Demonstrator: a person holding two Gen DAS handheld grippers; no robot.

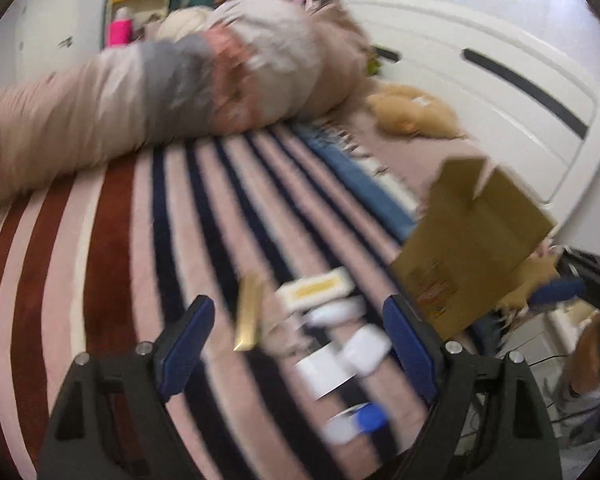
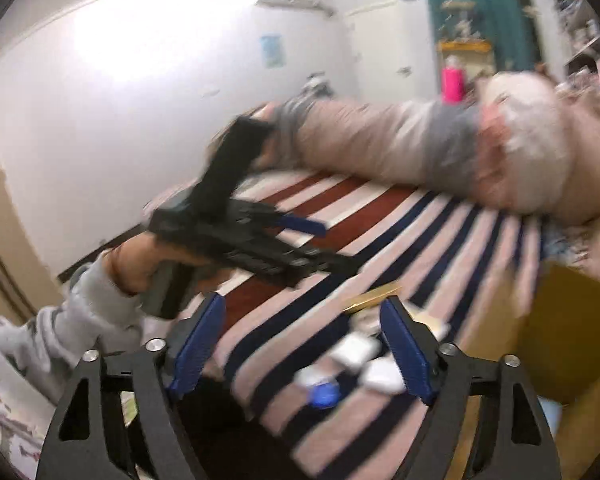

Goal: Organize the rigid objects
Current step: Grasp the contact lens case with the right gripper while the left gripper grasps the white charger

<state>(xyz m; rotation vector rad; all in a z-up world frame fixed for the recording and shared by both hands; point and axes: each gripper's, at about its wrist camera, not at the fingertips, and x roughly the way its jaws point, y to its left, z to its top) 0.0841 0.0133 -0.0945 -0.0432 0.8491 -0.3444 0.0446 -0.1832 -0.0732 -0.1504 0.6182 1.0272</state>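
The right gripper (image 2: 300, 344) hangs over the striped blanket (image 2: 400, 232), its blue-padded jaws spread wide with nothing between them but the blanket below. On that blanket, under the jaws, lies a blurred cluster of small things: a gold bar (image 2: 374, 298) at the far side, white cases (image 2: 356, 350) nearer, and a blue-and-white piece (image 2: 320, 394) nearest. A cardboard box (image 2: 560, 336) stands at the blanket's right edge. The left gripper (image 2: 304, 226), gripped by a hand (image 2: 140, 264), hovers over the blanket's left part. A long bolster pillow (image 2: 420, 148) lies across its far end.
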